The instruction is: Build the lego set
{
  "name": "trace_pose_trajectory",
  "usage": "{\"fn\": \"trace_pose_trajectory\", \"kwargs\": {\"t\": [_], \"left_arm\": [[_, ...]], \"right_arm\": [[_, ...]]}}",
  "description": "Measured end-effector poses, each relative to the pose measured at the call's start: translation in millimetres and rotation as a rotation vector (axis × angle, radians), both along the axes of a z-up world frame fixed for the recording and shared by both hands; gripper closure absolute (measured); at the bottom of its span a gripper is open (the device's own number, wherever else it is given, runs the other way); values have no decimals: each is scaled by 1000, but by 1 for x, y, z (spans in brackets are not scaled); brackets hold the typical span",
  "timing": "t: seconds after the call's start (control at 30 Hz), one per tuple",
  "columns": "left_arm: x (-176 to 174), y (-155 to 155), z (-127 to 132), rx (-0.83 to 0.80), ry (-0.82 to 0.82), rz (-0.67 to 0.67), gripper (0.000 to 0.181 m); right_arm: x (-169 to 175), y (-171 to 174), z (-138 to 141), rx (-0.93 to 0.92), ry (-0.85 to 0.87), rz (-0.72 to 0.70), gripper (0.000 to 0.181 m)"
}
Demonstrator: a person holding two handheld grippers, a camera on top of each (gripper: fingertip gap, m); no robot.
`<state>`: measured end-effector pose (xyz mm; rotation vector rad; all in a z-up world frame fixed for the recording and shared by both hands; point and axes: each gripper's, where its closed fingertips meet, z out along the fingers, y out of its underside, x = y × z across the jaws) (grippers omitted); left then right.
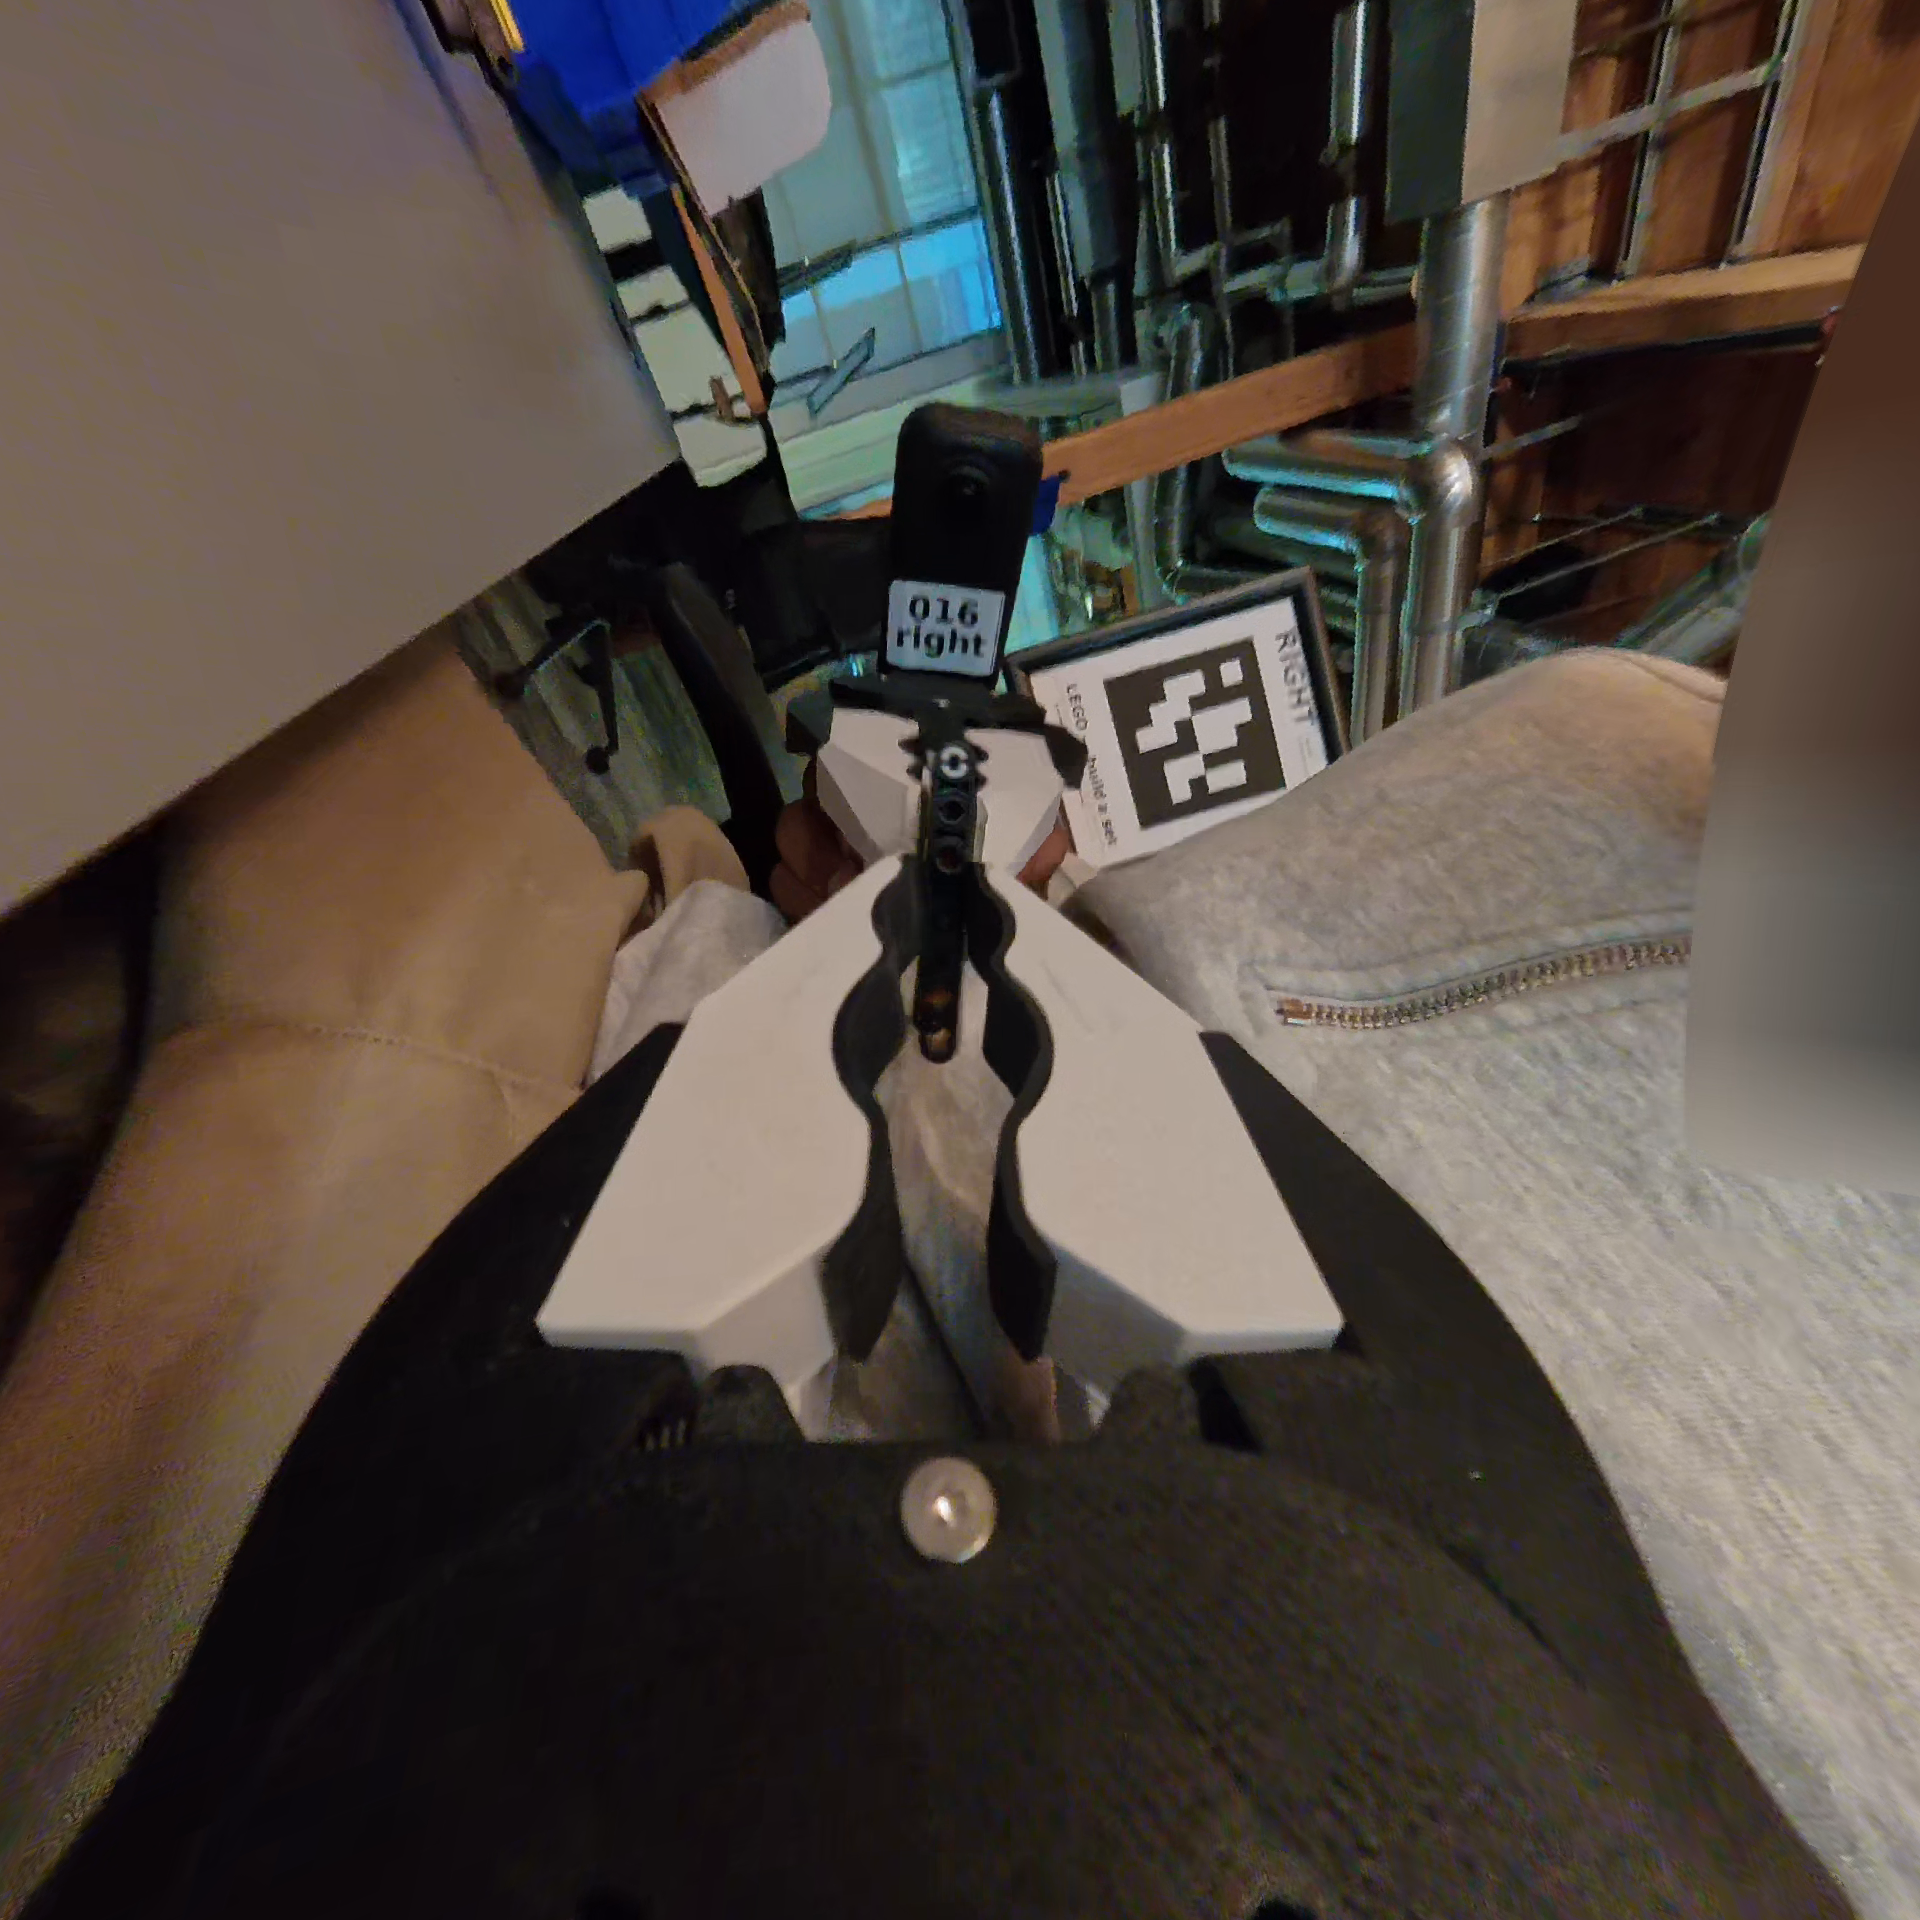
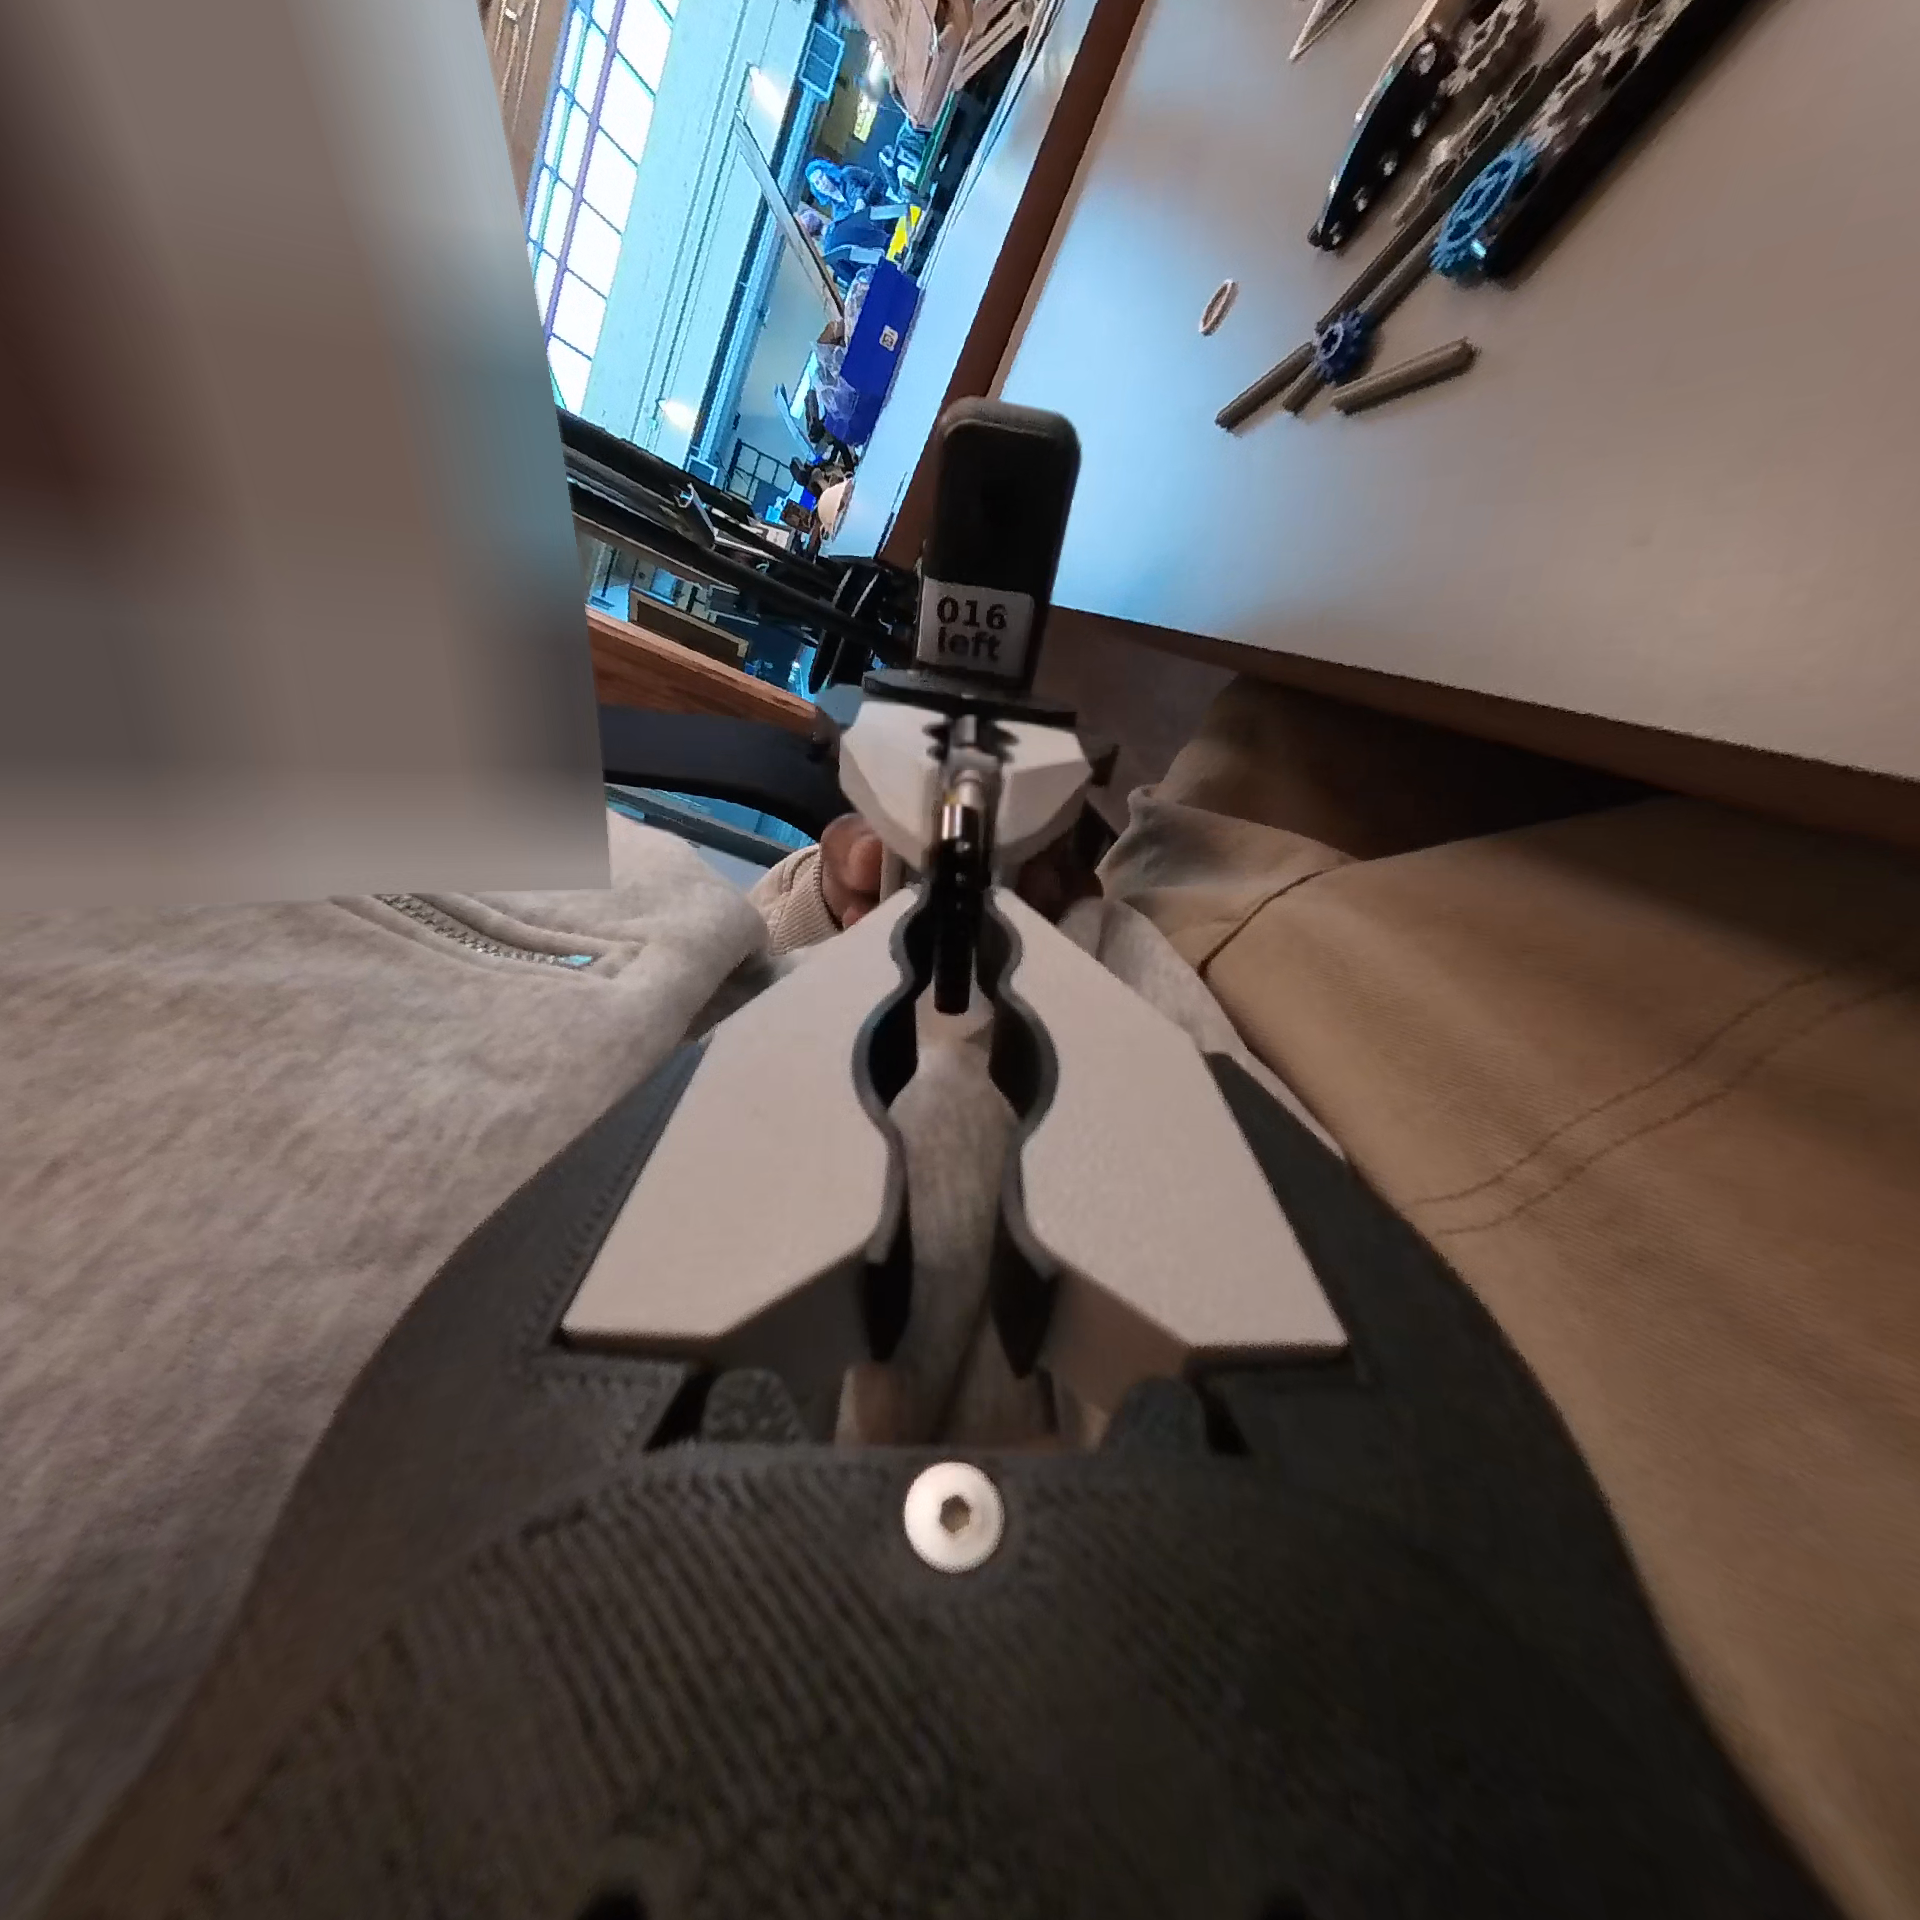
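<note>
Claws facing tip to tip above the person's lap. Left claw (image 1: pixel 940 940) and right claw (image 2: pixel 951 940) are each closed on an opposite end of one black perforated beam (image 1: pixel 943 821), held in the air between them. Loose parts lie apart on the surface (image 2: pixel 1351 499): grey axles (image 2: pixel 1403 379), a small blue gear (image 2: pixel 1337 346), a larger blue gear (image 2: pixel 1481 213).

White fingers (image 1: pixel 727 1174), black wavy pads, grey zip hoodie (image 1: pixel 1455 1091), tan trousers (image 2: pixel 1558 1039)

Dim indoor light, blue window glow, fisheye-warped edges, slight blur
</note>
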<state>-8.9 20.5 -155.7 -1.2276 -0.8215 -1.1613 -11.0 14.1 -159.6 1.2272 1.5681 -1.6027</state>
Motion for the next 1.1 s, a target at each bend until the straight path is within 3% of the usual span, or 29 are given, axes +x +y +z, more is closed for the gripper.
{"fn": "trace_pose_trajectory", "kwargs": {"t": [0.33, 0.63, 0.93, 1.1], "left_arm": [[11, 2, 4, 3, 34, -63, 174], [13, 3, 11, 46, 14, -80, 155], [6, 1, -6, -78, 98, -51, 158], [1, -2, -4, -49, 70, -35, 155]], "right_arm": [[3, 2, 1, -10, -2, 23, 177], [4, 2, -2, -31, -60, 44, 177], [5, -2, -6, -14, -76, 61, 176], [3, -1, -9, -5, -97, 53, 177]]}}
